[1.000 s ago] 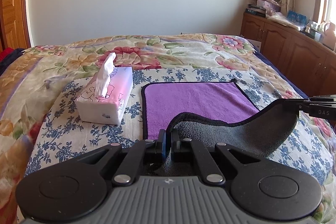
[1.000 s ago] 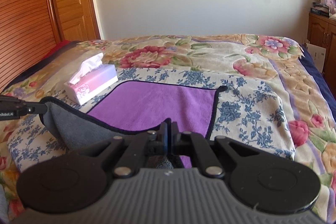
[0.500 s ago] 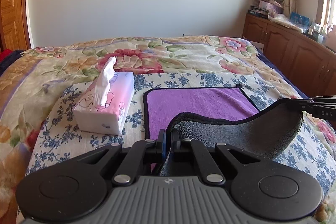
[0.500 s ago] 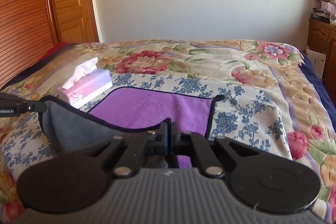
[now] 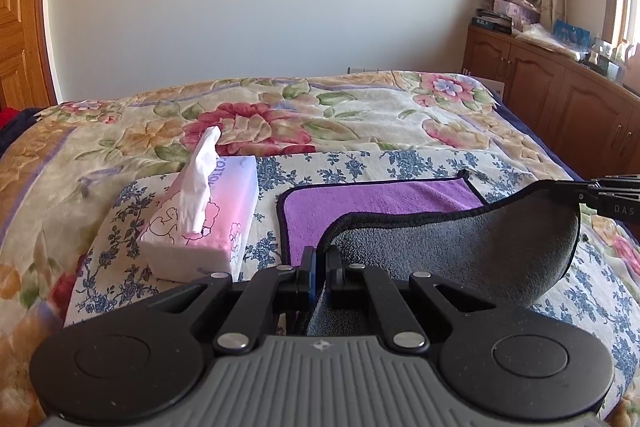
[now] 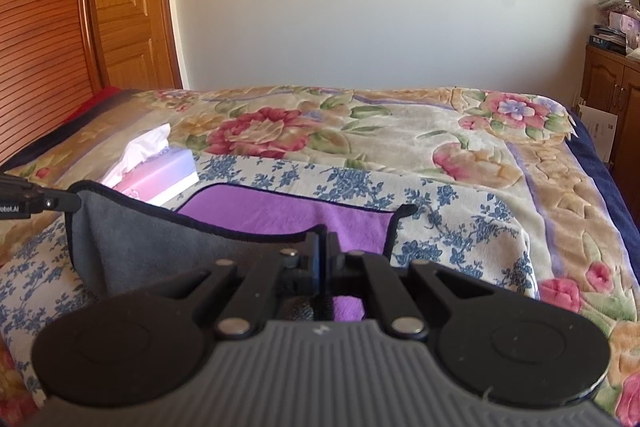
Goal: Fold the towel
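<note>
A towel with a purple top (image 5: 380, 203) and grey underside (image 5: 460, 251), edged in black, lies on the bed. Its near edge is lifted and curls over the far part. My left gripper (image 5: 320, 259) is shut on the near left corner. My right gripper (image 6: 322, 247) is shut on the near right corner; its tip shows at the right of the left wrist view (image 5: 608, 193). In the right wrist view the purple side (image 6: 288, 215) lies flat beyond the raised grey flap (image 6: 160, 251).
A pink and white tissue box (image 5: 204, 223) stands left of the towel, also in the right wrist view (image 6: 156, 175). The bed has a floral blanket (image 5: 320, 115) and a blue-flowered sheet (image 6: 460, 227). Wooden cabinets (image 5: 560, 99) stand at the right, a wooden door (image 6: 120, 7) at the left.
Both grippers have carried the held near edge forward and slightly up over the towel. Less of the purple side shows now.
</note>
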`<state>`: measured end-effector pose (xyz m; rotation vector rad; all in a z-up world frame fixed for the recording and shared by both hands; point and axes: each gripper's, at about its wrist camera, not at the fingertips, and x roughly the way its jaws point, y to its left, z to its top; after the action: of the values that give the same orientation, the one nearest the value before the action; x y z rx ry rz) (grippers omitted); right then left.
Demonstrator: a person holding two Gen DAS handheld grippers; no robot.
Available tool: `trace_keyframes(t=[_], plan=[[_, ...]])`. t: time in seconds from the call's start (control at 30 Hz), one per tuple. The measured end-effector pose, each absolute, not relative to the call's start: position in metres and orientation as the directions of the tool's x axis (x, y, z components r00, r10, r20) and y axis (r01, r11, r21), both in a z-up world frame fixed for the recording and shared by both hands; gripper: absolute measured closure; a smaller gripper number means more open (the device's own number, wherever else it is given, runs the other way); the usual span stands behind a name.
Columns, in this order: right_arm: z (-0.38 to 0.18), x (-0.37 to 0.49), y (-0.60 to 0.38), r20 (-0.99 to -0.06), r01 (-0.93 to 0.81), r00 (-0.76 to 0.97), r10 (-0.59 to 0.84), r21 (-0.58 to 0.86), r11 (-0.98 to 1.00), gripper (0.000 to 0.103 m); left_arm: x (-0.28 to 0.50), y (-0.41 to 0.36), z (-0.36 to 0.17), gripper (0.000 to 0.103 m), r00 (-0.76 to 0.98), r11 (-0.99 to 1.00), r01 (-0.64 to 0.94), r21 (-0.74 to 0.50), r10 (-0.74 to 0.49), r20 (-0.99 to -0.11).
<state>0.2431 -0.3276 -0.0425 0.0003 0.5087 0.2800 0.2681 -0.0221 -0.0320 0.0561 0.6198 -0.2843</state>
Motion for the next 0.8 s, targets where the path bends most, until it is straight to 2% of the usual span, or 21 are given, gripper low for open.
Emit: trace_keyframes(t=[0.8], plan=[[-0.034,0.274,-0.321,-0.464,-0.269,0.857,0.225,-0.028,0.963,0.1,0.312,-0.028,-0.024,0.098,0.789,0.958,0.284,-0.033,-0.253,-0.559]])
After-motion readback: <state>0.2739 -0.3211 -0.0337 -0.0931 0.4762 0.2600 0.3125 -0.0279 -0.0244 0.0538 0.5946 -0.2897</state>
